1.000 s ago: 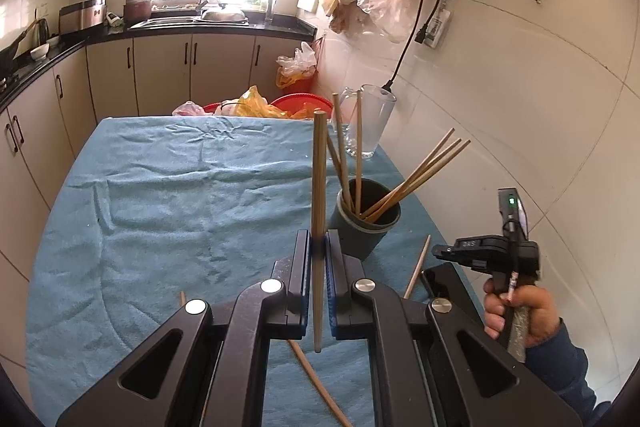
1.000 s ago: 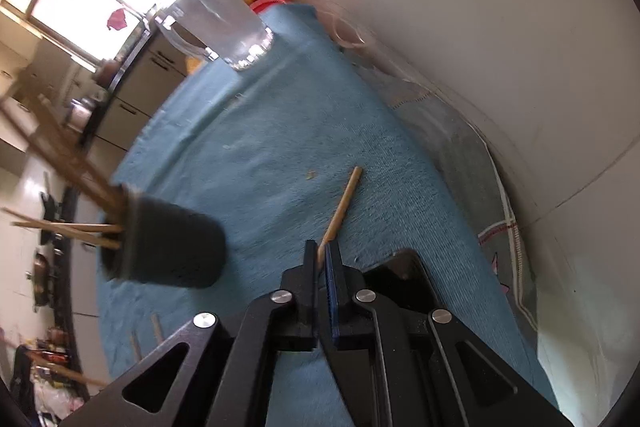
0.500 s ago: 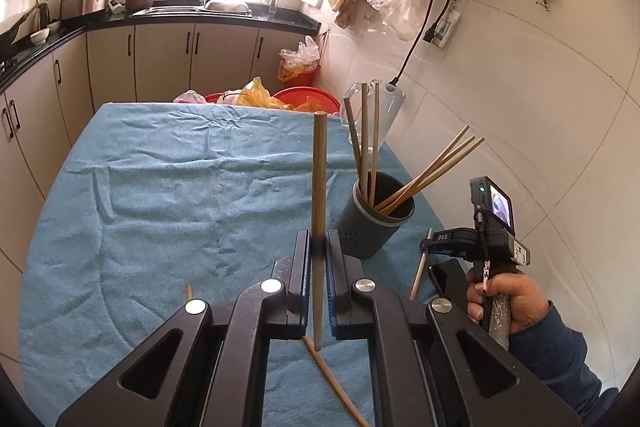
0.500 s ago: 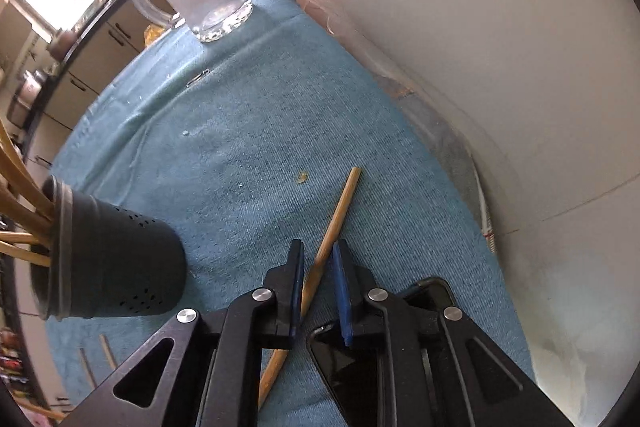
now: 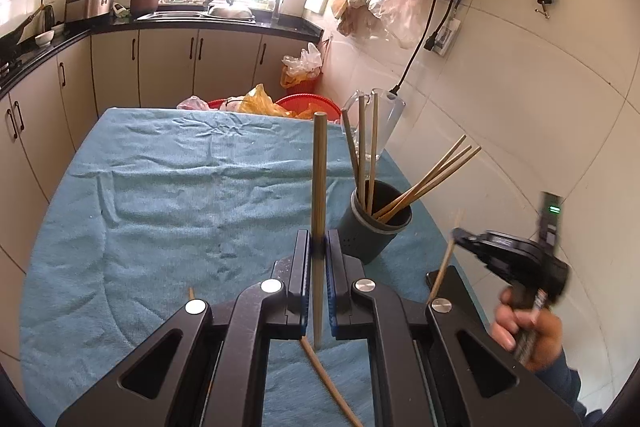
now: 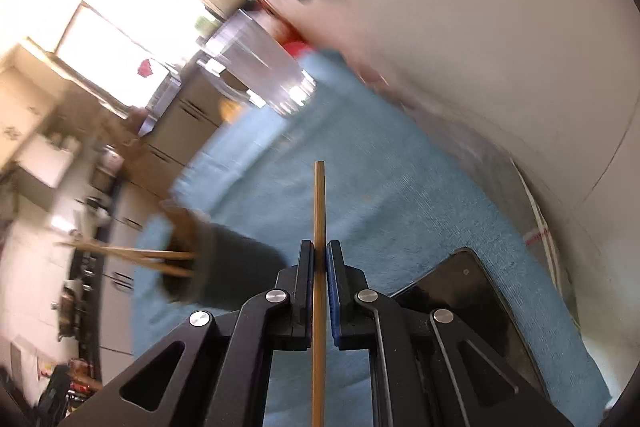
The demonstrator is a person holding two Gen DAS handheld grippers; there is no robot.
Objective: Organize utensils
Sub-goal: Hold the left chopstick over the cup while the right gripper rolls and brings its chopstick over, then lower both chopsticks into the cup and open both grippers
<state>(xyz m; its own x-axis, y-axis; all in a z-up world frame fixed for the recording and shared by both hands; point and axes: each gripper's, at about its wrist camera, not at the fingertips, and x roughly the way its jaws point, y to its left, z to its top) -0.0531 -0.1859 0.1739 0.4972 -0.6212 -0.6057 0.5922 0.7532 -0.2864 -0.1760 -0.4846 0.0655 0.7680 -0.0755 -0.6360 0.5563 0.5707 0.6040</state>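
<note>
My left gripper (image 5: 318, 247) is shut on a wooden chopstick (image 5: 319, 179) that stands upright between its jaws, above the blue cloth. A dark grey holder (image 5: 376, 227) with several chopsticks stands just right of it. My right gripper (image 6: 319, 251) is shut on another chopstick (image 6: 319, 203) and holds it off the cloth; in the left wrist view this gripper (image 5: 460, 233) is at the right with its chopstick (image 5: 444, 263) tilted. The holder (image 6: 224, 267) shows blurred at the left of the right wrist view. A loose chopstick (image 5: 328, 383) lies on the cloth under my left gripper.
A glass pitcher (image 5: 384, 123) stands behind the holder near the tiled wall. A black phone (image 6: 468, 291) lies on the cloth (image 5: 180, 195) by the right gripper. Another chopstick tip (image 5: 191, 293) shows on the cloth at the left. Red baskets with bags (image 5: 296, 105) sit beyond the table's far edge.
My right gripper closed on the chopstick that lay on the cloth and lifted it, swinging fast. My left gripper kept hold of its chopstick and moved a little closer to the holder.
</note>
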